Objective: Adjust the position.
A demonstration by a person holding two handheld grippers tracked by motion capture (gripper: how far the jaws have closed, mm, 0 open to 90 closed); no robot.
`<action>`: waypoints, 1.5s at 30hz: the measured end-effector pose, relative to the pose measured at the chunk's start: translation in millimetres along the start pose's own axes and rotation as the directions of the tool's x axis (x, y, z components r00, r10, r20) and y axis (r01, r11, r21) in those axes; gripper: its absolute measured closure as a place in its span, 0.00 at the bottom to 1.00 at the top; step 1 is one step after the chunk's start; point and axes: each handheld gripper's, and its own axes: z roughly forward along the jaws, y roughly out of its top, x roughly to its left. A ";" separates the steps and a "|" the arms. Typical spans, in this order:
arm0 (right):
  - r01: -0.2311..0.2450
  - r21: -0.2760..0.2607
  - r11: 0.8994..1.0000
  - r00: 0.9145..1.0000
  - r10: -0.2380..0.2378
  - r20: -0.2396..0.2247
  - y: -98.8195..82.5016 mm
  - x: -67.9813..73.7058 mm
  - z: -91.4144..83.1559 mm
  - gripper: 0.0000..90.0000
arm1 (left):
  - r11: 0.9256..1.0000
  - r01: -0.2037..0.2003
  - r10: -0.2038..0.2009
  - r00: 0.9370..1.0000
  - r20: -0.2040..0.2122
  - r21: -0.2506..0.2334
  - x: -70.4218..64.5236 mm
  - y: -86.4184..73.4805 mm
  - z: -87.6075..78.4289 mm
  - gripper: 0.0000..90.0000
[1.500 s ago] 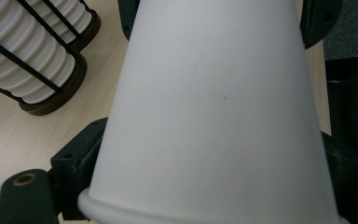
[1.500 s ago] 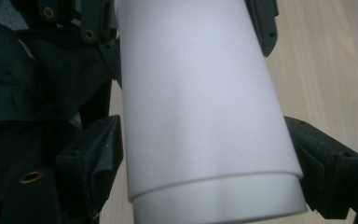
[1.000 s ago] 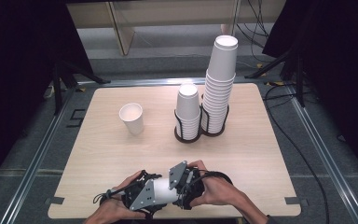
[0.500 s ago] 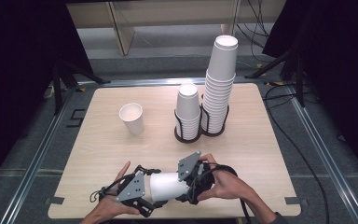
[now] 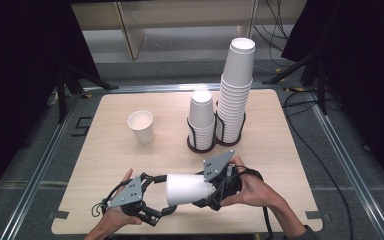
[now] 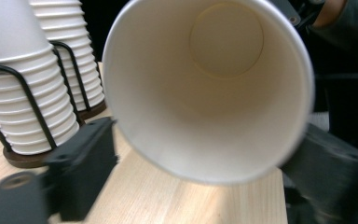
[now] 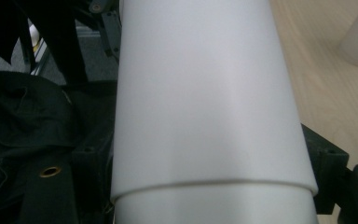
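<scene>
At the table's near edge, our right gripper [image 5: 207,192] clamps nested cups [image 5: 187,189]; left gripper [image 5: 160,197], jaws wide, should pull the outer one straight

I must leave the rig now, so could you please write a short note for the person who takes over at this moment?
Right gripper: shut on the nested cups, held on their side low over the table's near edge; the right gripper view shows two cups, one inside the other.
Left gripper: jaws open on either side of the cups' mouth end, not clamped.
Elsewhere: a single cup upright at left centre; short stack and tall stack in the wire holder.
Done: one cup set out.
Left, probably: pull the outer cup off and place it.
</scene>
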 end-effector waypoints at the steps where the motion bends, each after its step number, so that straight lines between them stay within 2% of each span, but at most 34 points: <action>1: -0.003 -0.025 1.000 1.000 0.004 0.009 -0.3 -1.8 -2.6 0.27 | 1.000 0.008 -0.007 1.000 0.001 -0.010 1.1 0.1 -0.6 0.14; 2: -0.019 -0.044 0.999 1.000 0.020 0.013 -0.7 -2.6 -4.9 0.27 | 1.000 0.020 -0.020 1.000 0.002 -0.016 1.5 0.3 -1.0 0.15; 4: -0.012 -0.068 0.998 1.000 0.014 0.026 -1.3 -5.2 -7.1 0.27 | 1.000 0.023 -0.023 1.000 0.004 -0.019 1.8 0.6 -1.0 0.16; 5: -0.024 -0.073 0.997 0.999 0.025 0.024 -1.6 -5.2 -7.2 0.27 | 0.999 0.035 -0.035 0.999 0.009 -0.029 0.8 0.3 -0.2 0.16; 11: -0.016 -0.110 0.994 1.000 0.016 0.003 -0.6 -5.3 -3.7 0.27 | 0.994 0.091 -0.090 0.996 0.027 -0.056 0.7 -0.3 2.8 0.13; 12: -0.010 -0.114 0.993 1.000 0.011 0.008 -0.7 -5.8 -3.6 0.27 | 0.993 0.098 -0.097 0.995 0.024 -0.060 0.9 -0.1 2.4 0.12; 13: -0.024 -0.118 0.993 1.000 0.024 -0.007 -1.2 -5.6 -2.8 0.27 | 0.992 0.105 -0.104 0.994 0.019 -0.063 1.3 0.3 1.7 0.12; 15: -0.015 -0.135 0.991 1.000 0.013 -0.017 -1.6 -6.6 -1.5 0.27 | 0.990 0.123 -0.123 0.992 0.007 -0.068 2.4 0.4 1.5 0.13; 17: -0.027 -0.136 0.990 0.999 0.022 -0.032 -1.3 -5.4 0.0 0.27 | 0.990 0.121 -0.120 0.993 0.016 -0.078 3.4 -0.7 2.9 0.12; 18: -0.026 -0.138 0.990 0.999 0.021 -0.036 -1.1 -5.2 0.5 0.27 | 0.991 0.119 -0.119 0.993 0.007 -0.062 2.8 -0.2 2.0 0.11; 21: -0.017 -0.150 0.989 0.999 0.011 -0.045 -0.5 -5.3 2.6 0.27 | 0.989 0.127 -0.127 0.992 0.013 -0.074 1.1 0.2 3.4 0.09; 23: -0.015 -0.155 0.988 0.999 0.008 -0.048 -0.4 -5.3 4.3 0.27 | 0.986 0.130 -0.127 0.991 0.030 -0.104 0.9 -0.2 5.6 0.08; 24: -0.018 -0.156 0.988 0.998 0.009 -0.055 -0.4 -5.3 5.3 0.27 | 0.986 0.129 -0.127 0.991 0.030 -0.108 0.7 0.1 5.8 0.08; 25: -0.033 -0.158 0.987 0.998 0.023 -0.065 -0.6 -4.5 6.7 0.27 | 0.988 0.127 -0.127 0.992 0.015 -0.088 0.1 1.1 4.0 0.06; 27: -0.033 -0.159 0.987 0.997 0.021 -0.071 -0.7 -4.9 8.6 0.27 | 0.985 0.139 -0.138 0.990 0.019 -0.104 -1.0 1.8 4.9 0.05; 31: -0.024 -0.177 0.984 0.997 0.009 -0.081 -0.4 -5.0 12.8 0.27 | 0.980 0.153 -0.150 0.988 0.029 -0.125 -3.1 2.9 6.2 0.04; 36: -0.039 -0.173 0.984 0.994 0.021 -0.105 -0.8 -3.6 17.5 0.27 | 0.982 0.143 -0.139 0.990 0.037 -0.124 -3.8 3.1 6.8 0.04; 41: -0.028 -0.176 0.984 0.994 0.009 -0.109 -2.0 -4.1 22.2 0.27 | 0.976 0.157 -0.151 0.987 0.055 -0.153 -3.2 2.9 5.7 0.03; 45: -0.039 -0.172 0.984 0.992 0.017 -0.126 -2.4 -3.1 26.0 0.27 | 0.977 0.154 -0.147 0.988 0.056 -0.150 -3.7 2.4 5.6 0.04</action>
